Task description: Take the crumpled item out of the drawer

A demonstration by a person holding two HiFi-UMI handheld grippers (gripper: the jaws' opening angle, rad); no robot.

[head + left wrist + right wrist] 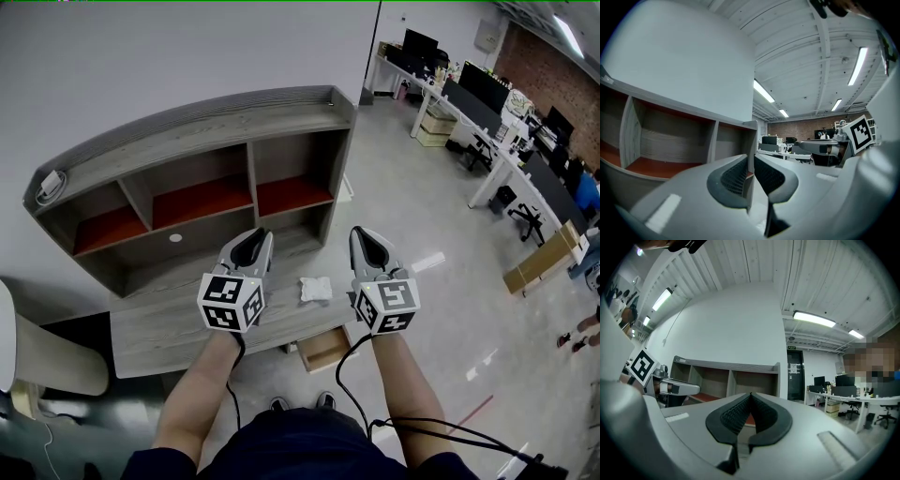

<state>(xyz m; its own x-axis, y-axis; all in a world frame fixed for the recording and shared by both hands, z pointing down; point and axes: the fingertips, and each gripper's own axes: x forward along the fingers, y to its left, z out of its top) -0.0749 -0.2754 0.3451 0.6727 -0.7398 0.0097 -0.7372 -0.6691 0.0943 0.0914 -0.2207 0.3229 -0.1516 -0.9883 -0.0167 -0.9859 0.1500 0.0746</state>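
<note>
Left claw (257, 235) slightly parted, right claw (362, 234) shut, both held level

White crumpled item (315, 289) on desk (159, 328), drawer (323, 347) open below

white crumpled item (315, 289) atop desk (169, 323); drawer (323, 349) open

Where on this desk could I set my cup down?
The grey wooden desktop is bare left of the left gripper, back to the shelf unit. The three red-floored shelf compartments look empty too. It is crowded between that gripper and the right gripper, where the white crumpled item lies.
</note>
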